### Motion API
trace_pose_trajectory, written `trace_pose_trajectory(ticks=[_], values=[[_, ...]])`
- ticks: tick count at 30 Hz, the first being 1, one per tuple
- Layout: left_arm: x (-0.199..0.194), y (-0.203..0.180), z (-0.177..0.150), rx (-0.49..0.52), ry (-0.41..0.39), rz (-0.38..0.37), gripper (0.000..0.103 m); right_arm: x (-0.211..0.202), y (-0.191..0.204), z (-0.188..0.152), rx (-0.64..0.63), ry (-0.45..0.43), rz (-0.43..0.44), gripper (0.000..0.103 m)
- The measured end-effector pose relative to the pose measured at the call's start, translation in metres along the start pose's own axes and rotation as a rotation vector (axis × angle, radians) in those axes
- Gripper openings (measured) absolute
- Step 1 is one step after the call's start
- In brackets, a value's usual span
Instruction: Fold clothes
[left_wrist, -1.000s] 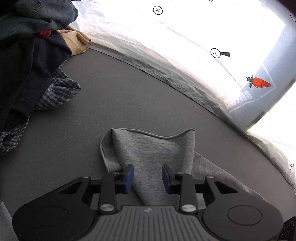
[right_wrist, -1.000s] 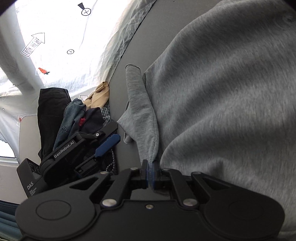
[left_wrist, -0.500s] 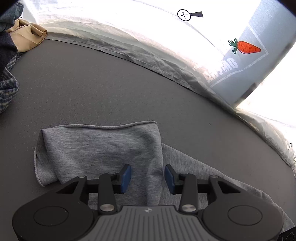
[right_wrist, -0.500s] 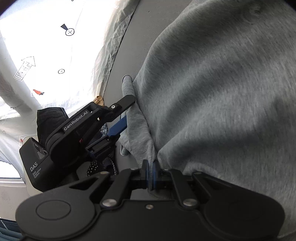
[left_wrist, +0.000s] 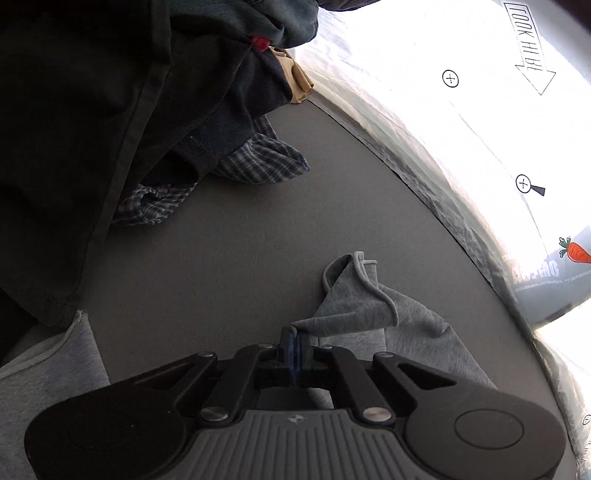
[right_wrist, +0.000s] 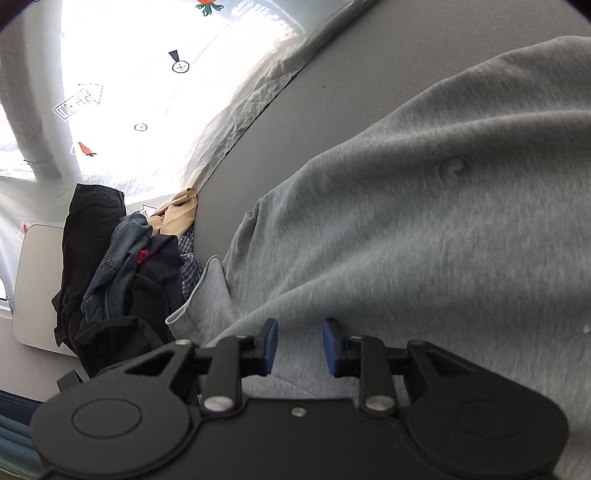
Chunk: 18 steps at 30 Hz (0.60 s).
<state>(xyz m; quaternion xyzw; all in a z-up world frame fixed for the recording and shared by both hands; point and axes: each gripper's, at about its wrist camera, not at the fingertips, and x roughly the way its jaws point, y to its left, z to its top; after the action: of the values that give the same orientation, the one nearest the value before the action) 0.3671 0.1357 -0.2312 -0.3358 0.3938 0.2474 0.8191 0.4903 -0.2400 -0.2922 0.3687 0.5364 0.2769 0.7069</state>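
Observation:
A grey sweatshirt (right_wrist: 424, 236) lies spread on the dark grey table (left_wrist: 229, 258). In the left wrist view one of its sleeves (left_wrist: 354, 299) is bunched up with its cuff pointing away, and my left gripper (left_wrist: 294, 345) is shut on a fold at the sleeve's near edge. In the right wrist view my right gripper (right_wrist: 299, 345) hovers over the sweatshirt's body with its blue pads apart. Its jaws are opening and the cloth lies under them, not pinched. Another grey sleeve (right_wrist: 207, 295) lies to the left of that gripper.
A heap of clothes (left_wrist: 122, 110) fills the table's left end: dark garments, denim, a checked shirt (left_wrist: 255, 162) and a tan piece (right_wrist: 181, 214). A bright crinkled sheet (left_wrist: 461, 129) with printed marks and carrots runs along the far edge. A white tray (right_wrist: 37, 284) sits beyond the heap.
My left gripper went from open over the sleeve to shut on its fold and swung toward the clothes heap. My right gripper let go of the pinched sweatshirt and its pads moved apart.

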Motion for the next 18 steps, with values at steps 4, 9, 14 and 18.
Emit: trace_pose_trajectory(ticks=[4, 9, 14, 18], values=[[-0.006, 0.023, -0.018, -0.007, 0.07, 0.132, 0.005, -0.036, -0.016, 0.006, 0.014, -0.073, -0.083, 0.029], [-0.011, 0.022, -0.021, 0.053, 0.087, 0.108, 0.02, -0.082, -0.038, 0.009, 0.034, -0.183, -0.22, 0.032], [0.002, -0.028, 0.003, 0.23, 0.015, 0.076, 0.039, -0.129, -0.058, 0.012, 0.049, -0.329, -0.403, 0.036], [0.023, -0.068, 0.023, 0.274, 0.002, 0.008, 0.044, -0.176, -0.068, 0.011, 0.0, -0.447, -0.62, 0.048]])
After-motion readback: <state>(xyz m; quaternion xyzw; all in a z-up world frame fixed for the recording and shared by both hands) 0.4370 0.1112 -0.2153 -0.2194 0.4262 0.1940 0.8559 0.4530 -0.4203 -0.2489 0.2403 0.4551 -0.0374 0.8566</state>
